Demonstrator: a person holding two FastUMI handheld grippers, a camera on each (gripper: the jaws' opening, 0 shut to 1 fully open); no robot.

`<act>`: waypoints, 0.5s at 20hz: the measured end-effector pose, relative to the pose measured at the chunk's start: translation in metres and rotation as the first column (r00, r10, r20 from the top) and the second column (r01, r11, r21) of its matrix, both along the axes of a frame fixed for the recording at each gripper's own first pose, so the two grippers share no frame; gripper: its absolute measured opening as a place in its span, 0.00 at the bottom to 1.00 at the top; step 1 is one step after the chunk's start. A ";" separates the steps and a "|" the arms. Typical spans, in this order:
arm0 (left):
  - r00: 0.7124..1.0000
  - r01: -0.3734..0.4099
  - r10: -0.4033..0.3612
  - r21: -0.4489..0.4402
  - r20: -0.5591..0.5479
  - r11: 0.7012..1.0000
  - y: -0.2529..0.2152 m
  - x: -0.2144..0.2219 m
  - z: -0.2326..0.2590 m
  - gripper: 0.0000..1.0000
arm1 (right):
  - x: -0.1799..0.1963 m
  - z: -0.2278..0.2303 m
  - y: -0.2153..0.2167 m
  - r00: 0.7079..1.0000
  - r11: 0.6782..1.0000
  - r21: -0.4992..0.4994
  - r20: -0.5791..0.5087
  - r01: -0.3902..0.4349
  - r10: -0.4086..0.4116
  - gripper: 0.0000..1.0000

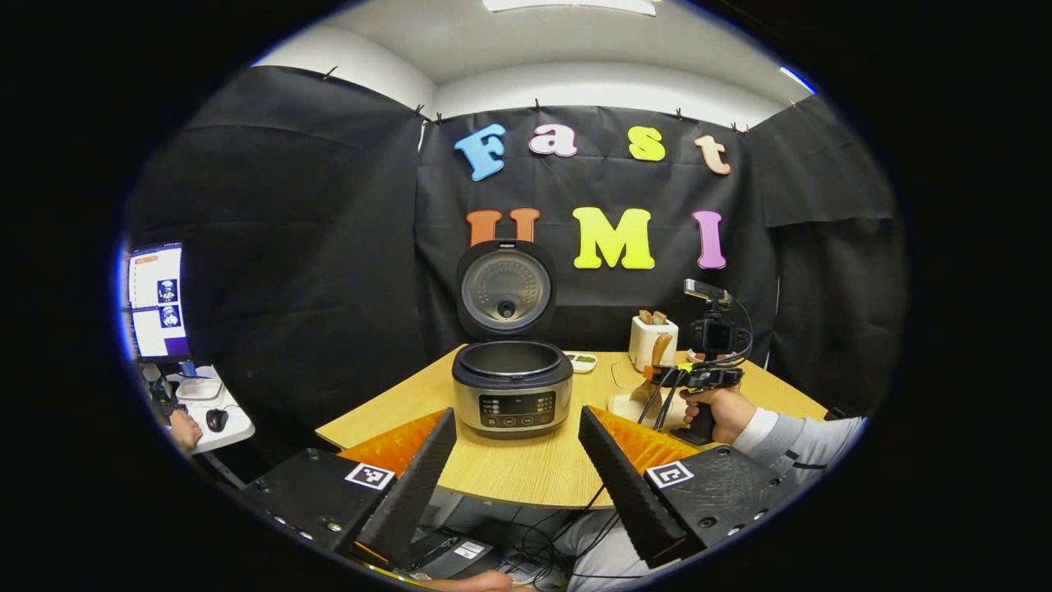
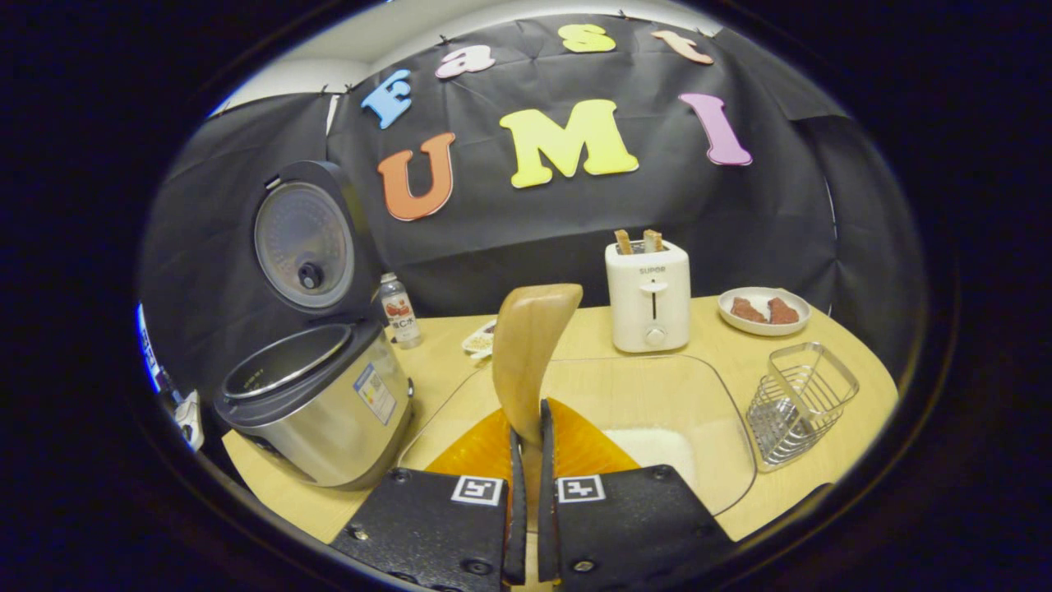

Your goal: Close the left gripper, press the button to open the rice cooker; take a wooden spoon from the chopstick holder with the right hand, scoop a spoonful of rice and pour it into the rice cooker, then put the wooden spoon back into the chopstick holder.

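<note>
Holding state, per item:
right gripper: fingers pinched on the wooden spoon handle, bowl end sticking up ahead of it; also seen from the left gripper view, gripped by a hand in a light sleeve.
left gripper: fingers spread wide, nothing between them, held back from the table edge, pointed at the rice cooker front.
rice cooker: lid up, standing upright; inner pot visible, contents can't tell. Sits on the wooden table.
glass tray: clear, right under the spoon; white rice patch in it near the right gripper.
chopstick holder: wire basket, right of the tray, tilted, near table edge.
toaster: behind the tray, two slices poking out.
plate: right of toaster, two brown pieces on it.
bottle: small, just behind the cooker.
</note>
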State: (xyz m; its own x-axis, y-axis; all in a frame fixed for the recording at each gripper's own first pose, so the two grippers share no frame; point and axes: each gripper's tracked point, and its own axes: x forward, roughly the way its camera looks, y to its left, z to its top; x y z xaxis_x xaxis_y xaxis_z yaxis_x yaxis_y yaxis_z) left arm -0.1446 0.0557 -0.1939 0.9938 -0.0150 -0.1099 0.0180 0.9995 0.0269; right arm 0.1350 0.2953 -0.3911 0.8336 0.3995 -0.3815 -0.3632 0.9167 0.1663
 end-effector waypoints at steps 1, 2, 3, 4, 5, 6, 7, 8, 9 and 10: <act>1.000 0.001 -0.001 0.001 0.001 1.000 0.000 0.000 0.001 0.96 | -0.001 -0.001 0.004 1.000 0.999 0.035 -0.025 -0.015 0.015 0.11; 1.000 0.002 -0.002 0.000 0.003 1.000 0.000 0.000 0.001 0.96 | 0.000 -0.002 0.006 0.998 0.997 0.072 -0.052 -0.022 0.026 0.11; 1.000 0.004 -0.004 -0.002 0.002 1.000 -0.001 0.000 0.000 0.96 | 0.000 -0.002 0.008 0.996 0.993 0.117 -0.082 -0.027 0.036 0.11; 1.000 0.006 -0.006 -0.005 0.002 1.000 -0.002 0.000 0.000 0.96 | 0.003 -0.002 0.006 0.993 0.987 0.158 -0.111 -0.020 0.038 0.11; 1.000 0.009 -0.009 -0.006 0.001 1.000 -0.004 0.000 -0.001 0.96 | 0.006 -0.003 0.004 0.990 0.981 0.194 -0.135 -0.013 0.040 0.11; 1.000 0.012 -0.012 -0.005 -0.002 1.000 -0.005 0.001 -0.001 0.96 | 0.007 -0.002 0.005 0.986 0.976 0.219 -0.161 -0.012 0.048 0.11; 1.000 0.011 -0.011 -0.002 -0.006 1.000 -0.006 0.002 -0.003 0.96 | 0.007 -0.002 0.005 0.982 0.968 0.251 -0.185 0.000 0.048 0.10; 1.000 0.009 -0.009 0.001 -0.008 1.000 -0.006 0.002 -0.003 0.96 | 0.009 -0.001 0.006 0.976 0.957 0.288 -0.213 0.013 0.051 0.11; 1.000 0.009 -0.009 0.003 -0.008 1.000 -0.007 0.002 -0.004 0.95 | 0.008 -0.001 0.007 0.967 0.943 0.331 -0.248 0.030 0.057 0.10; 1.000 0.009 -0.009 0.003 -0.011 1.000 -0.007 0.002 -0.004 0.95 | 0.010 0.000 0.008 0.958 0.929 0.367 -0.280 0.051 0.058 0.11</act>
